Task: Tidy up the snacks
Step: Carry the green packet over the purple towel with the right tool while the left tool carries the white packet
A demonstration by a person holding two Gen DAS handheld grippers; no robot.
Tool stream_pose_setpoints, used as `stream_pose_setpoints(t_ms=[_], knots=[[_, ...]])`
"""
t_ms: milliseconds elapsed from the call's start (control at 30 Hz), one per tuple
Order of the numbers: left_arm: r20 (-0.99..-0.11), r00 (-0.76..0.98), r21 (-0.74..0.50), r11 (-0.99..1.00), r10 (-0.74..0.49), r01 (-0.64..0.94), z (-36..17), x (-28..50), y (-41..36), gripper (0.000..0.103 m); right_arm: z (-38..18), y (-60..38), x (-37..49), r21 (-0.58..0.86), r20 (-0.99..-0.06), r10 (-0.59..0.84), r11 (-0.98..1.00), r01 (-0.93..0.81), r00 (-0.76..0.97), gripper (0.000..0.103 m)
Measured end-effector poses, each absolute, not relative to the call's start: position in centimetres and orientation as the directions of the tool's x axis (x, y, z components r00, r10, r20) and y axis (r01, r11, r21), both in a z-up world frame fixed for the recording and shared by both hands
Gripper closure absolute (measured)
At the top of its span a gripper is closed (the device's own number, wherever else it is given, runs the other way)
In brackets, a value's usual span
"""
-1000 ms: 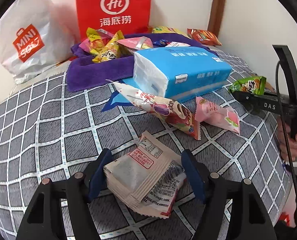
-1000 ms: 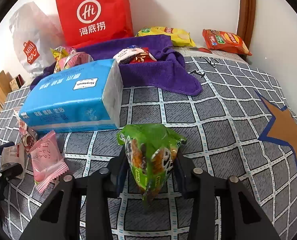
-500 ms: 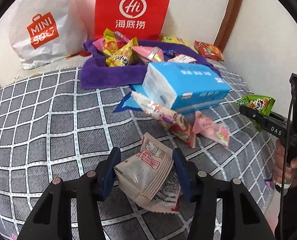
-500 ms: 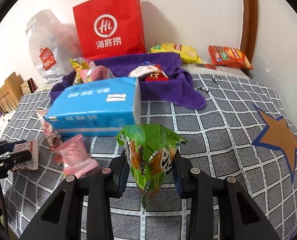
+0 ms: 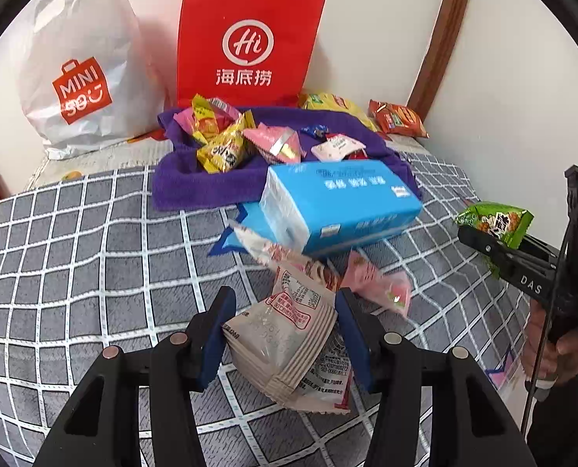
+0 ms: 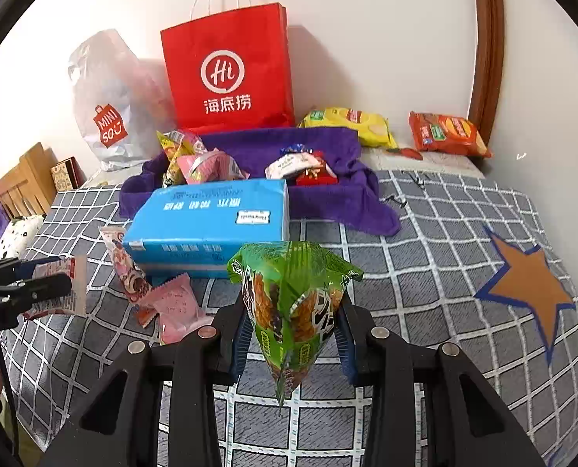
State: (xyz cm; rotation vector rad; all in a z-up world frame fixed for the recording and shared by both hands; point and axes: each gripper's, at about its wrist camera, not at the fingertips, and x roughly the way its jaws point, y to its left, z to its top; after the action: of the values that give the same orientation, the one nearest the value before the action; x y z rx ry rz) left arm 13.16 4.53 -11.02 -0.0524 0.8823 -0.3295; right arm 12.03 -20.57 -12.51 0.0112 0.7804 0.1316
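Green packet [image 6: 295, 303] upright, clenched in right tool [image 6: 293, 344]; beige packet [image 5: 285, 344] tilted in left tool [image 5: 283, 342].

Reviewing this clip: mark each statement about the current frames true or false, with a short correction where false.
1. The right gripper is shut on a green snack packet. True.
2. The left gripper is empty. False: it clamps a beige snack packet.
3. The blue tissue pack lies inside the red paper bag. False: it lies on the checked cover, in front of the purple towel.
4. Several snacks sit on the purple towel. True.
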Motion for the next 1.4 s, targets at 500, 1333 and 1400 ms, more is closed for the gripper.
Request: stream_pose_setpoints(t_ms=[500,1333,1400], knots=[[-0.73,0.611,-0.173,0.948,-0.306,0.267,-7.4,15.1,3.3,0.052,-8.1,-20.7,12.8,0.078,-0.649,0.15,0.988,-0.13,0.746,0.066],[-0.704,0.648,-0.161,0.954,-0.291,0.253,-3.3,22.0,3.5,0.052,-5.4,-19.8,19.6,0.06,-0.639,0.15,0.988,-0.145,0.754,0.066],[-0.703,0.65,-0.156,0.955,-0.288,0.254,-3.1,22.6,3.5,0.052,-5.3,-19.7,20.3,0.061,-0.639,0.153,0.987,-0.149,0.754,0.066]])
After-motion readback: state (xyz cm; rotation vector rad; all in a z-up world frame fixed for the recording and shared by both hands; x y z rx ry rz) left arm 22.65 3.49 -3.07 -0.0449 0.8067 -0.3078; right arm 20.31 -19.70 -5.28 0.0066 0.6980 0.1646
